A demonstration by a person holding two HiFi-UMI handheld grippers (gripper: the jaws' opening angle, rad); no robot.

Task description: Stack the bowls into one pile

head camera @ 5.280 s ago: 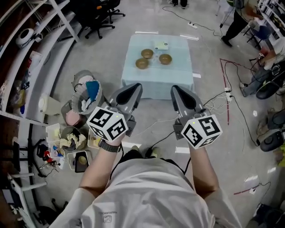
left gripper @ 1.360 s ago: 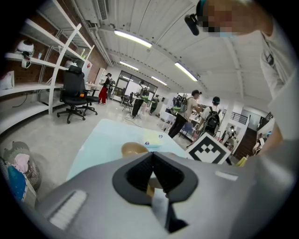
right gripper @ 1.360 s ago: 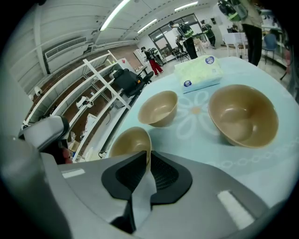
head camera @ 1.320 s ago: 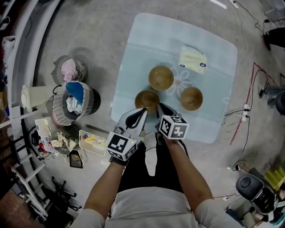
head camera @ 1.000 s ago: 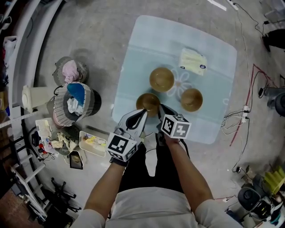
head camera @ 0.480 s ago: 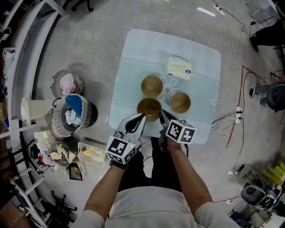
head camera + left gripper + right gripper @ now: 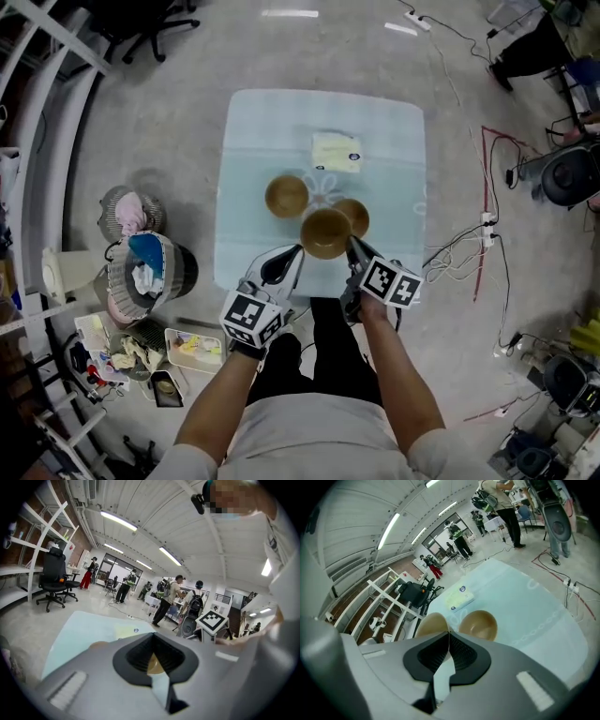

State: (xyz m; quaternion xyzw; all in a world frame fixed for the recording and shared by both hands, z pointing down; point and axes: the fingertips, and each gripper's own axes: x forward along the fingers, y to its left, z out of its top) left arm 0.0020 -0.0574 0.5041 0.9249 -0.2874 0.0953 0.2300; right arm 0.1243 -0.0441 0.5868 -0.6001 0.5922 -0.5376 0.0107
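The held bowl [image 7: 325,232] covers the near left part of the right-hand bowl [image 7: 356,213]. In the right gripper [image 7: 449,637] view, the gripper's body hides most of the held bowl, and only its rim shows. Whether the left gripper [image 7: 153,644] pinches the tan sliver between its jaws is unclear. The print on the far packet [image 7: 336,152] is too small to read.

The right gripper [image 7: 349,244] has lifted the near bowl [image 7: 325,232] off the surface [image 7: 253,141] and carried it right, now overlapping the right-hand bowl [image 7: 356,213].

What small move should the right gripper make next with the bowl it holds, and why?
Probably shift it a little forward and to the right, then lower it. The right gripper is shut on the rim of the held bowl, which hangs only partly over the second bowl on the table.
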